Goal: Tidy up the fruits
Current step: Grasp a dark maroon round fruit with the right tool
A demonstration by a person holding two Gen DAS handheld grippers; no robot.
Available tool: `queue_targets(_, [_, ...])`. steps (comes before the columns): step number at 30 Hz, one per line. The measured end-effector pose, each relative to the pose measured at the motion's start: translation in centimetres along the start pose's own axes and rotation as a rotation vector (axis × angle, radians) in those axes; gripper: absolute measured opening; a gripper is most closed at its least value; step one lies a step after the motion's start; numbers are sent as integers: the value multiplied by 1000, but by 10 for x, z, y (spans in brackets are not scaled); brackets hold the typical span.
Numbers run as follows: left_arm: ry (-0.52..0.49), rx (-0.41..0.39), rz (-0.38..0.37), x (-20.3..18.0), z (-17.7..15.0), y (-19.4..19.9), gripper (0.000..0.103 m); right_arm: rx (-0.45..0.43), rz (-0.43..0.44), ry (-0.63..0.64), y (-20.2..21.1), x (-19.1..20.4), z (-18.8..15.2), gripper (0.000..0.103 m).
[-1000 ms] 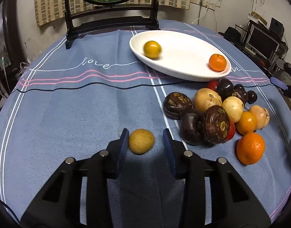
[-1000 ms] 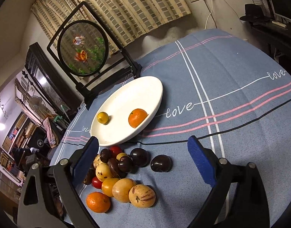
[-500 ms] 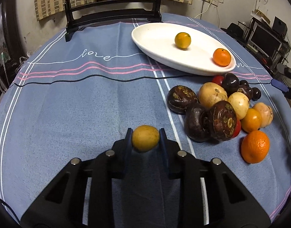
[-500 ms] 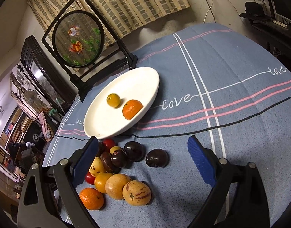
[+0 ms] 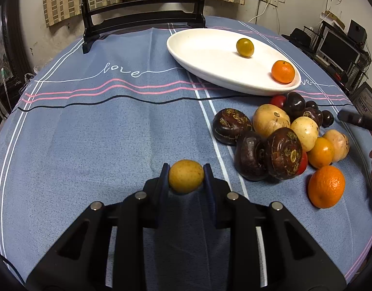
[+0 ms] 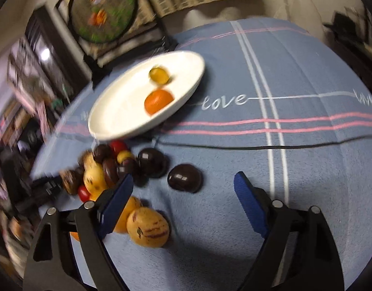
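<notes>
My left gripper (image 5: 186, 177) is shut on a small yellow-brown fruit (image 5: 186, 179) and holds it just above the blue cloth. The white oval plate (image 5: 205, 55) lies far right with a yellow-green citrus (image 5: 244, 47) and an orange (image 5: 283, 71) in it. A pile of dark, tan, red and orange fruits (image 5: 283, 140) lies right of the left gripper. My right gripper (image 6: 183, 194) is open and empty, low over the pile (image 6: 108, 169). A dark round fruit (image 6: 185, 177) lies between its fingers, farther out. The plate (image 6: 118, 111) shows beyond.
A black stand with a round painted panel (image 5: 142, 4) stands at the table's far edge; it also shows in the right wrist view (image 6: 103, 12). The round table drops off on all sides. Shelves and monitors (image 5: 338, 46) stand to the right.
My left gripper closed on the yellow-brown fruit and lifted it slightly. My right gripper dropped toward the fruit pile; its view is now blurred by motion.
</notes>
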State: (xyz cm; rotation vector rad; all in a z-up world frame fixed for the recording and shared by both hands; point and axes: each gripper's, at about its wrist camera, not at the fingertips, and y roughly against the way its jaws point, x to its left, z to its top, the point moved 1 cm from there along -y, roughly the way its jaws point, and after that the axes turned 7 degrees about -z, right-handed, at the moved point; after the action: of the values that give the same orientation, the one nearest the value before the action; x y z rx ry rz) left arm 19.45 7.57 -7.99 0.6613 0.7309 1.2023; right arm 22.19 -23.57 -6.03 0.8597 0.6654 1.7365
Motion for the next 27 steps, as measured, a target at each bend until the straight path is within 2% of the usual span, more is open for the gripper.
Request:
queue_targets(2, [-2, 1, 1, 0, 0, 0, 28, 23, -21, 42, -8, 5, -2, 75])
queue_targets(4, [-5, 2, 5, -1, 0, -1, 28, 29, -21, 42, -13, 6, -2, 70])
queue_targets(7, [-7, 3, 7, -2, 0, -1, 28, 12, -71, 114, -17, 16, -1, 47])
queue_targets(11, [-11, 5, 10, -3, 0, -1, 28, -20, -121, 194, -18, 24, -1, 38])
queue_targets(13, [-11, 5, 10, -3, 0, -1, 28, -32, -137, 202, -19, 22, 0, 34])
queue_targets(16, [-11, 5, 9, -3, 0, -1, 28, -30, -128, 195, -22, 19, 1, 34])
queue_targets(20, [-11, 5, 9, -2, 0, -1, 28, 7, -66, 131, -27, 11, 4, 34])
queue_targets(27, [-3, -2, -1, -2, 0, 0, 28, 10, -15, 60, -20, 3, 2, 32])
